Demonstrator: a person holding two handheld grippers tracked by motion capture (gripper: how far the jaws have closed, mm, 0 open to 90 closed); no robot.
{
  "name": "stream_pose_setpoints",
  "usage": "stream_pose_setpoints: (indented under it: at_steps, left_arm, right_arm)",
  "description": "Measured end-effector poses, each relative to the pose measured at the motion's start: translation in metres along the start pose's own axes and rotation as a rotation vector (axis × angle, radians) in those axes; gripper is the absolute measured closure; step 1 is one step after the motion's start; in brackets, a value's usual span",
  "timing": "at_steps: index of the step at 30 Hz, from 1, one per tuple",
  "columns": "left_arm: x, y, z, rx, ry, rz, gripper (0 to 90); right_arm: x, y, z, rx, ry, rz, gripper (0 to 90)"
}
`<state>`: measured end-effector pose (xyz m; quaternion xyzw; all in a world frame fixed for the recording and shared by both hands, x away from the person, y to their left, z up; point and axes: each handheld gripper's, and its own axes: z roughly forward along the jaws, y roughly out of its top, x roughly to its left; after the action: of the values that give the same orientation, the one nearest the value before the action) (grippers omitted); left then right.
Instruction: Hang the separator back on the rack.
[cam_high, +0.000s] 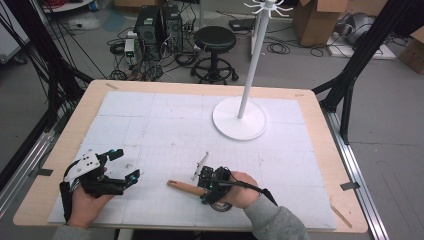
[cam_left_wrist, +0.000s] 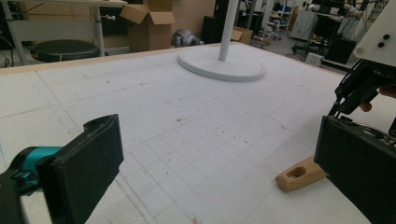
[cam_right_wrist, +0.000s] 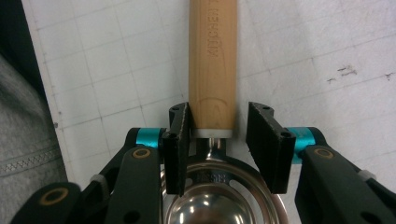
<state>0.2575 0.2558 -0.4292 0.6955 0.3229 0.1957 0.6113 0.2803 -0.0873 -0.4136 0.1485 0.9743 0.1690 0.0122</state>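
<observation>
A utensil with a wooden handle (cam_high: 181, 187) and a round metal bowl (cam_right_wrist: 219, 205) lies on the white gridded mat (cam_high: 165, 130), near the front edge. My right gripper (cam_high: 206, 186) is low over it and open. Its jaws straddle the handle (cam_right_wrist: 212, 65) where it meets the metal neck: the left pad (cam_right_wrist: 180, 140) touches the wood, while the right pad (cam_right_wrist: 261, 140) stands a little off it. My left gripper (cam_high: 126, 165) rests at the front left in a hand, jaws wide open (cam_left_wrist: 219, 154) and holding nothing. The handle's holed tip (cam_left_wrist: 299, 173) lies just ahead of its right jaw.
A white stand with a round base (cam_high: 239, 120) and a tall pole rises at the mat's back right, also ahead in the left gripper view (cam_left_wrist: 222, 65). Beyond the table are a black stool (cam_high: 215, 39), computer towers (cam_high: 157, 27), cables and cardboard boxes (cam_high: 315, 20).
</observation>
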Motion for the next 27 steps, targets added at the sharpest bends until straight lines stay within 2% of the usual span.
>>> stream_pose_setpoints:
  at_steps: [9, 16, 21, 23, 27]
  left_arm:
    - [0.0006, -0.0003, -0.0016, -0.002, 0.005, -0.002, 1.8]
    - [0.0003, -0.0003, -0.0011, 0.004, 0.001, 0.0, 1.8]
    - [0.0008, -0.0002, -0.0014, -0.002, 0.003, -0.002, 1.8]
    - [0.0011, -0.0003, -0.0015, -0.001, 0.003, -0.001, 1.8]
    - [0.0013, -0.0003, -0.0017, -0.002, 0.003, -0.005, 1.8]
  right_arm:
    - [0.0019, 0.0, -0.0014, 0.02, -0.008, -0.006, 68.1]
    - [0.0032, -0.0004, -0.0017, 0.018, -0.018, -0.021, 69.5]
    - [0.0026, -0.0028, -0.0026, -0.006, -0.013, -0.024, 69.7]
    - [0.0014, -0.0035, -0.0039, -0.013, -0.025, -0.022, 69.7]
    - [-0.0018, -0.0057, -0.0088, -0.056, -0.019, -0.018, 69.8]
